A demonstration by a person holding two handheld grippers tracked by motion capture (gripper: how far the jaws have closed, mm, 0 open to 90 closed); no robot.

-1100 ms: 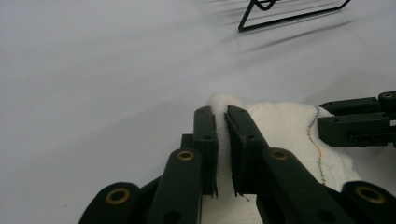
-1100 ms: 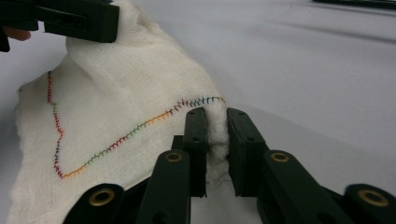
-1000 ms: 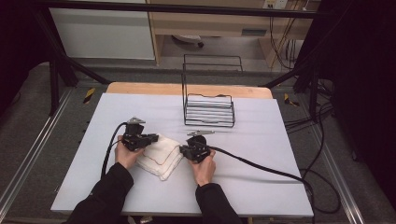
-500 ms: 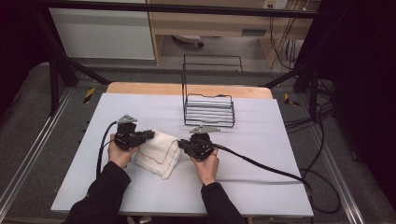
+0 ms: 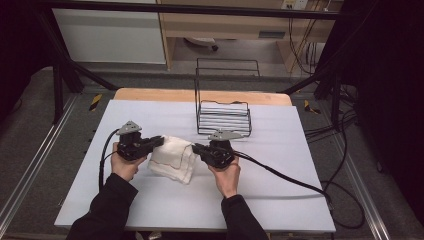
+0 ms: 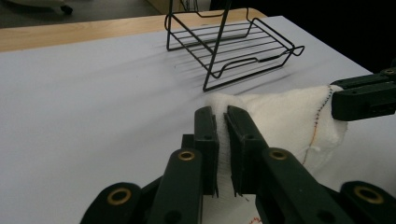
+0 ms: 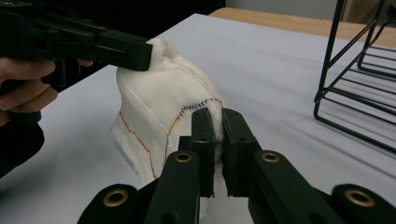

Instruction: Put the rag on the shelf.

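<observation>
A white cloth [image 5: 172, 155] with coloured stitching hangs between my two grippers above the white table [image 5: 280, 195]. My left gripper [image 5: 159, 142] is shut on the cloth's left upper corner; its jaws pinch a fold of the cloth [image 6: 280, 116] in the left gripper view [image 6: 222, 121]. My right gripper [image 5: 196, 148] is shut on the right upper corner, and the right gripper view shows its jaws [image 7: 215, 122] clamped on the stitched edge of the cloth [image 7: 159, 107]. The cloth's lower part still rests on the table.
A black wire rack [image 5: 222, 114] stands on the table behind the grippers, close to the right gripper. A black cable [image 5: 280, 175] trails from the right gripper across the table to the right edge. A wooden strip [image 5: 150, 94] borders the table's far edge.
Both grippers have risen and drawn apart, lifting the cloth's upper edge off the table and stretching it between them.
</observation>
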